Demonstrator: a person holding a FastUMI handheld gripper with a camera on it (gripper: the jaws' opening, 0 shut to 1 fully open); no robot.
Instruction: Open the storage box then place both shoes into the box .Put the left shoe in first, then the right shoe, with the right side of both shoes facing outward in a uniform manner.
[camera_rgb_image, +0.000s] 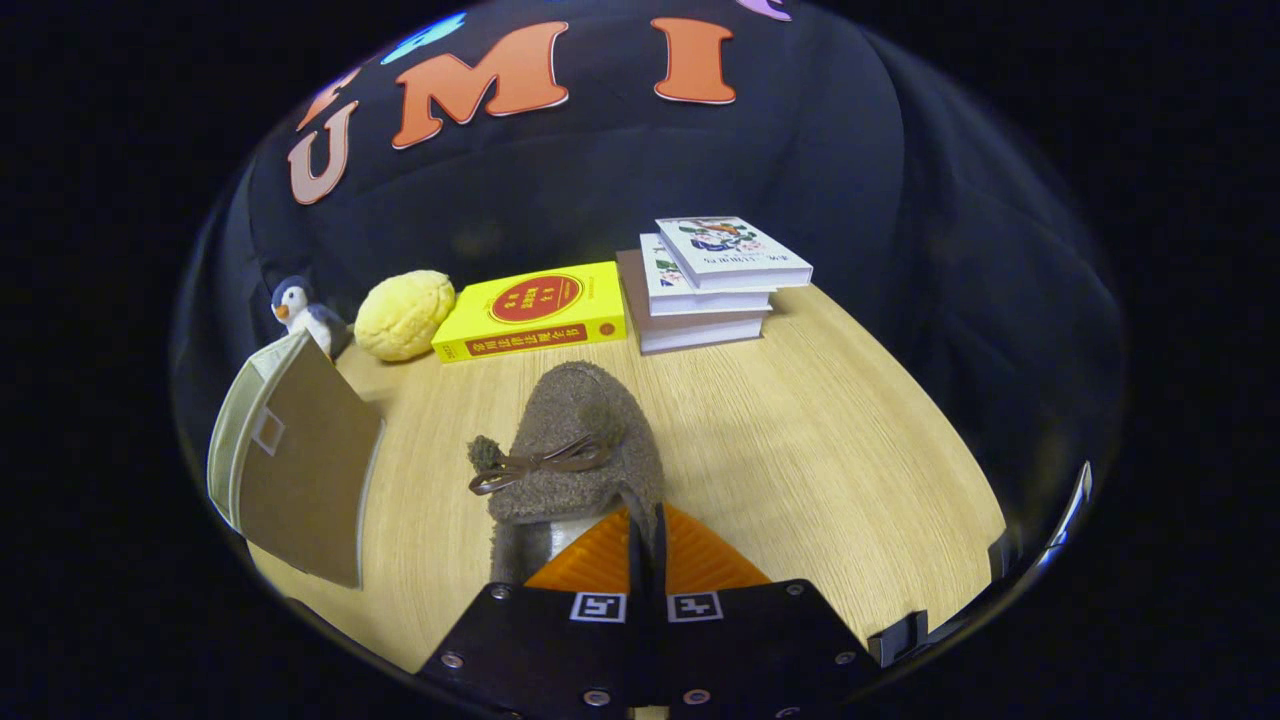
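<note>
1. Tool: fingers pressed nearly together, pinching the rear rim of the shoe between them; held over the near part of the table.
2. Shoe: grey-brown, fuzzy, with a thin brown bow and a pompom across the top; toe pointing away, toward the books; heel collar clamped in the tool. Whether lifted clear of the table or resting on it cannot be told.
3. Box: left of the shoe and apart from it; pale fabric sides, brown flap with a small square tab turned toward the shoe; inside not visible.
4. Table: light wood grain, bare on the right of the shoe.
5. Yellow book: flat, beyond the shoe at the far edge of the table, red disc on the cover.
6. Book stack: three books, just right of the yellow book, uppermost one skewed to the right.
7. Yellow plush: round, lumpy, just left of the yellow book.
8. Penguin toy: upright, left of the plush, behind the top edge of the box.
</note>
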